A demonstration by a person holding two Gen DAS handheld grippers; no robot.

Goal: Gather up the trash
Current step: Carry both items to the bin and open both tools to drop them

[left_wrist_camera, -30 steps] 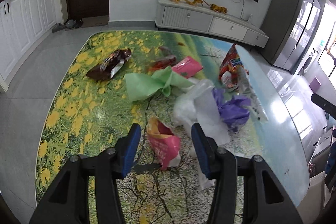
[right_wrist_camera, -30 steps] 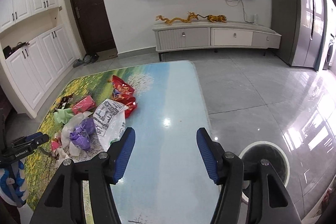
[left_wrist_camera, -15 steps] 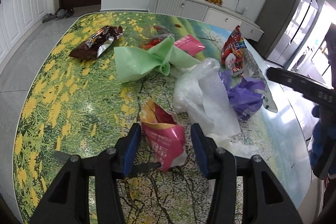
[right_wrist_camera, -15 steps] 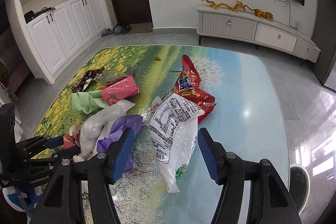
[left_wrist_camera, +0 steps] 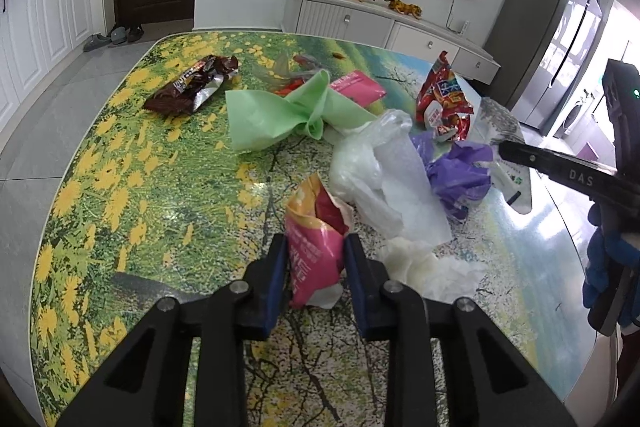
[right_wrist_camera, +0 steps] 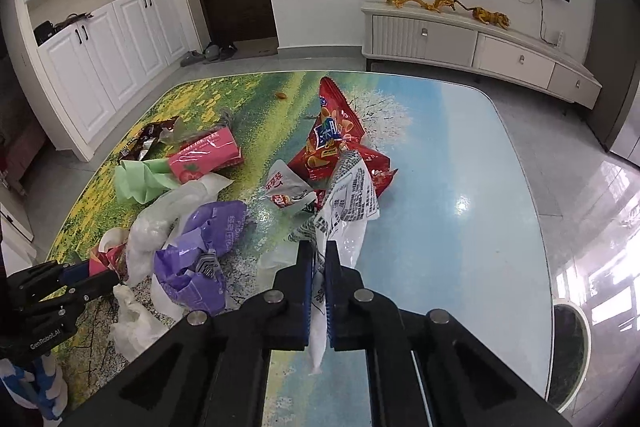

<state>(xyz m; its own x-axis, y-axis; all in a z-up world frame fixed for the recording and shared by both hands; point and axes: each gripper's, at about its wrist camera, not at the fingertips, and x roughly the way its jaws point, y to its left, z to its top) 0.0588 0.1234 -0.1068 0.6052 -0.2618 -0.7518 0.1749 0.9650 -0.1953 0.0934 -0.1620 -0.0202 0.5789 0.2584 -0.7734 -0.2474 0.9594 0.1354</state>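
A pink and orange snack bag lies near the front of the flower-print table. My left gripper has it between its blue pads, and the jaws are closing, pads touching both sides of the bag. My right gripper is shut on the lower end of a white printed plastic bag. Between the two lie a purple bag and crumpled clear bags. Farther back are a red chips bag, a green bag, a pink pack and a brown wrapper.
The table's right part is glossy blue, with its edge close to grey floor tiles. A round dark object sits on the floor at the right. A white TV cabinet and white cupboards line the walls.
The left jaws have narrowed onto the pink snack bag. The right gripper has swung left and down over the table to the white printed bag and shut on it.
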